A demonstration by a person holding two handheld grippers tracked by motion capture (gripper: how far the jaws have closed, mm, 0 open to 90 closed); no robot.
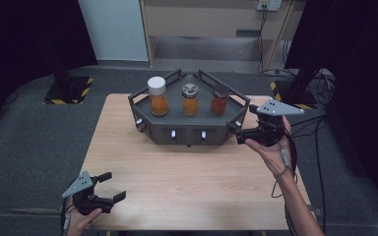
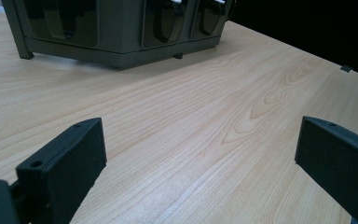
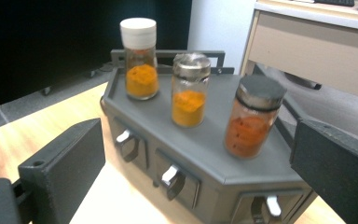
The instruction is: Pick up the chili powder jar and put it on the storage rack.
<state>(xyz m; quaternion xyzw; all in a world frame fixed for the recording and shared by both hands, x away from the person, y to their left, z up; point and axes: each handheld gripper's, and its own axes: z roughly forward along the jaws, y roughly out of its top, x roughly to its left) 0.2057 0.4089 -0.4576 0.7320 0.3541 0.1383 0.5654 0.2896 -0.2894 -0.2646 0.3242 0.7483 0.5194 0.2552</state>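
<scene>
Overhead view; gripper views facing rack [image 3: 242, 154]

Grey carpet [image 1: 29, 147] (dark curtains [image 1: 24, 34])

Dark grey rack [image 1: 189, 120] on pale wood-grain counter [image 1: 187, 187]. White-capped jar [image 1: 158, 96] with orange powder, silver-capped jar [image 1: 190, 100] with yellow-orange, dark-capped jar [image 1: 220, 100] with red. Black grippers.

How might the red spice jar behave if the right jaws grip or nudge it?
The red spice jar looks like smooth glass, so probably slippery and breakable. Tall and narrow, it may tip if nudged near the lid. About half full, likely light.
</scene>
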